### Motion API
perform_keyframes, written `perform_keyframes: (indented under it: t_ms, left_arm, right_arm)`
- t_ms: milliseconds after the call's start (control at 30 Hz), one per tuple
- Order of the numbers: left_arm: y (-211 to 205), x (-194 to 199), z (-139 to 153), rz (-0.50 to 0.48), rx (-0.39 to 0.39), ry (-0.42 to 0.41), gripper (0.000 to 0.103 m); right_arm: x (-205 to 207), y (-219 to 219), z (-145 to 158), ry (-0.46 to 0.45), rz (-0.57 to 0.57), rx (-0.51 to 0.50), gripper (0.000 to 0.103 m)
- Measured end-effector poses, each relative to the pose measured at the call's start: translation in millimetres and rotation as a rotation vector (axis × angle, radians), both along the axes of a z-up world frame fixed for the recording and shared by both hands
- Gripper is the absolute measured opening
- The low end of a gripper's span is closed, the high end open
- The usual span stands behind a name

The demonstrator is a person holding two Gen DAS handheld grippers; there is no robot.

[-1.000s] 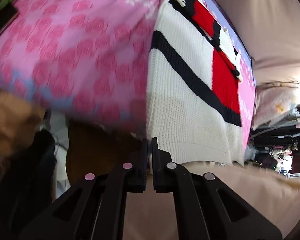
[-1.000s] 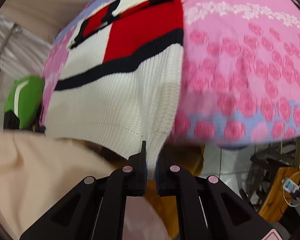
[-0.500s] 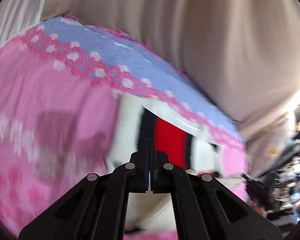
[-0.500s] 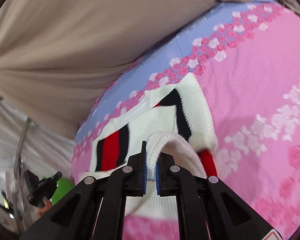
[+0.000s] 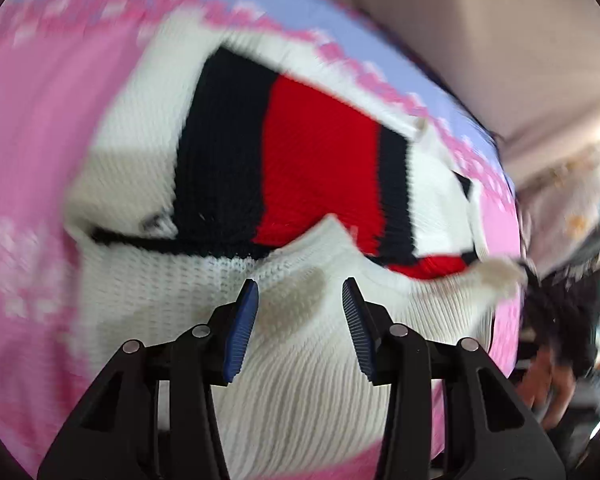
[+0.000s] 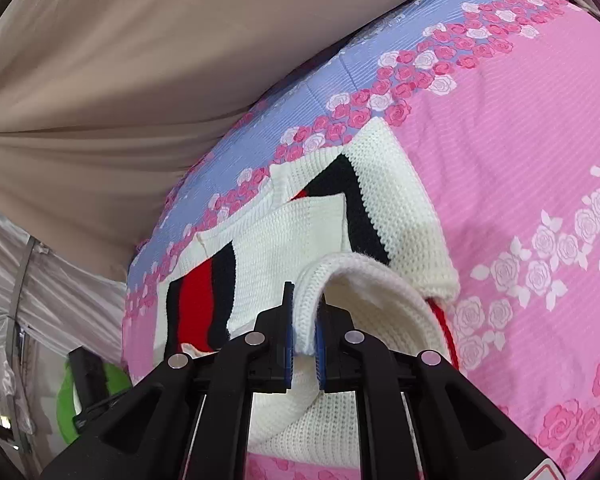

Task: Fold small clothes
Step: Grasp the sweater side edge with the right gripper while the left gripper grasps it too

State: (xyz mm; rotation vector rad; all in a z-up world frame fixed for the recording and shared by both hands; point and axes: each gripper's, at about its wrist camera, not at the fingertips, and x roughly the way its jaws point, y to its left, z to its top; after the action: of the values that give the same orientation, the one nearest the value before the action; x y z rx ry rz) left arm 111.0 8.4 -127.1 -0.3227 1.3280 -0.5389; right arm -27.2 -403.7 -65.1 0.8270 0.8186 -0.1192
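A small white knit sweater (image 5: 300, 168) with a red panel and black stripes lies on a pink flowered bedspread (image 5: 36, 128), its lower half folded up over the chest. My left gripper (image 5: 299, 312) hovers over the folded white hem; its jaws are opening and the pads do not press the cloth beneath them. In the right wrist view the same sweater (image 6: 284, 240) shows its folded hem bulging upward. My right gripper (image 6: 304, 336) is shut on that white hem edge, which stands up between its blue pads.
The bedspread (image 6: 500, 160) has a lilac band with roses along its far edge, against a beige cloth wall (image 6: 140, 80). A green object (image 6: 100, 384) sits low at the left off the bed. At the right in the left wrist view a person (image 5: 556, 340) shows, blurred.
Both grippers carried the sweater's lower hem from the near bed edge up over its chest. The left gripper has opened and let go of the hem; the right still holds it.
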Motion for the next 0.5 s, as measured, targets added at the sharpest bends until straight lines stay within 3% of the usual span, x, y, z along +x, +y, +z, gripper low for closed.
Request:
perform_keyframes:
  t_ms: [67,133,167,200,333,500]
  left_arm:
    - [-5.8,-1.1,-9.6,0.022,-0.010,0.020,0.042]
    - [-16.6,-6.0,-4.7,-0.050,0.009,0.001,0.038]
    - [-21.4,-8.2,-2.2,-0.102,0.008,0.003,0.009]
    - [-24.2,-10.4,-0.3,-0.139,0.007,0.007,0.004]
    - [-10.0,-15.2,33.1,-0.110,-0.023,-0.070,0.002]
    - [29.8,15.8,106.2,0.035,-0.073,-0.240,0.002]
  right_arm:
    - [-4.5,2.0,0.1,0.005,0.000,-0.010,0.009]
    - [-7.0,2.9,0.6,0.010,-0.002,-0.022,0.009]
    - [-8.8,3.8,1.7,0.011,-0.002,-0.027,0.009]
    - [-11.1,4.1,3.0,0.010,-0.002,-0.035,0.009]
    - [-24.2,3.4,13.8,-0.010,-0.024,-0.050,0.009]
    - [-24.1,-5.8,58.3,-0.125,-0.051,-0.060,0.009]
